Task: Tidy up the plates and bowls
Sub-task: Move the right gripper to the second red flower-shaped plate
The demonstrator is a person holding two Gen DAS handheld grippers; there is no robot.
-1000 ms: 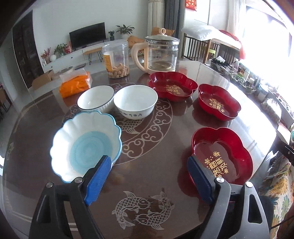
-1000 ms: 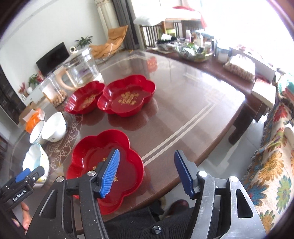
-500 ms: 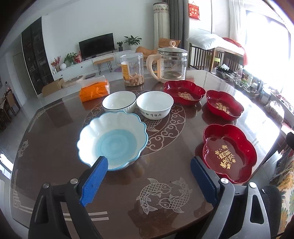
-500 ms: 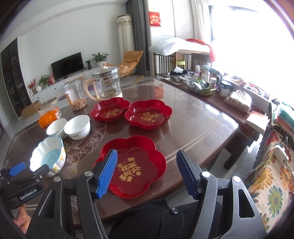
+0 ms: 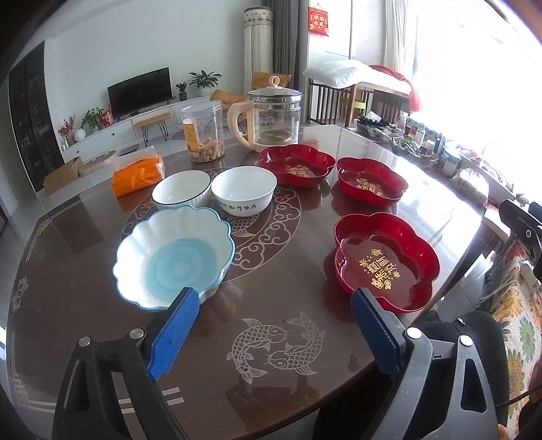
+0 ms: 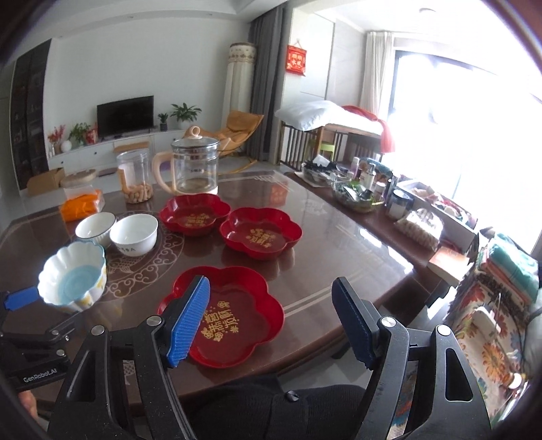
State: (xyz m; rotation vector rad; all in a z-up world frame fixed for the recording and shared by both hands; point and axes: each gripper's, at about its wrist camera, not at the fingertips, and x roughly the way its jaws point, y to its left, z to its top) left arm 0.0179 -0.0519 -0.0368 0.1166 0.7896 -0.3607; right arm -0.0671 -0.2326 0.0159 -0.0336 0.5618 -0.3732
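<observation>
Left wrist: left gripper [image 5: 271, 333] jaws wide, empty | right gripper [image 6: 271, 321] just been opening, empty, above red plate [image 6: 237, 325]

"GenRobot.AI" in white letters on black body of left gripper [image 6: 32, 375], low left in right wrist view.

Gold Chinese characters with small flower marks on floor of near red plate [image 6: 222, 318]; same kind of gold lettering in two far red plates [image 6: 261, 235], too small to read.

Dark Chinese characters on side of white bowl [image 5: 242, 193], not legible.

Red hanging sign [image 5: 318, 17] on wall, gold characters, unreadable.

Orange label on clear jar [image 5: 202, 135], print too small.
</observation>
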